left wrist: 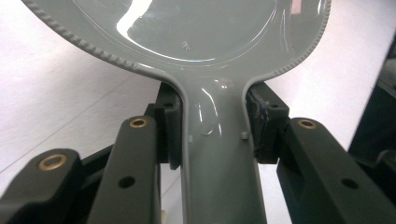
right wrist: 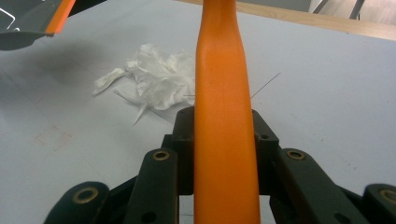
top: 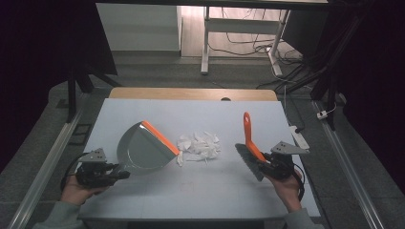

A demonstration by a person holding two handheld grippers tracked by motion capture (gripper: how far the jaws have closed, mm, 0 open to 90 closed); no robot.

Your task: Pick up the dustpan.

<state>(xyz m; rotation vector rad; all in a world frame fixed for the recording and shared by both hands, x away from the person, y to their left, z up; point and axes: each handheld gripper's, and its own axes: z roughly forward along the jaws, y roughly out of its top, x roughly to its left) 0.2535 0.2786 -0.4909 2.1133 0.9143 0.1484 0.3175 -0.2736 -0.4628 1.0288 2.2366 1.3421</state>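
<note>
The left tool is clenched on the grey handle of the dustpan; in the left gripper view its pads press both flanks of the handle's neck, just below where the pan widens. The right tool is clamped the same way on the brush, its jaws squeezing the orange handle low down, near the bristle head.

The pile of torn white tissue sits at the middle of the tabletop, between the two tools. The dustpan lies at its 9 o'clock with the orange lip turned towards it and nearly touching the closest scraps. The brush stands at its 3 o'clock, a short way off, bristles down by the tool and the handle rising towards 12 o'clock.

I'd judge the tissue to be almost weightless, soft and crumpled, the sort that skitters off or lifts in a gust rather than rolling neatly, so a slow, low stroke should suit it better than a flick. It isn't something to pinch; the bristles ought to push it from the 3 o'clock side into the pan. The pan itself looks like stiff, glossy plastic, light and somewhat slippery, so holding it at the narrow neck seems sound, provided the lip is pressed flat on the tabletop so scraps can't slide under it.
</note>
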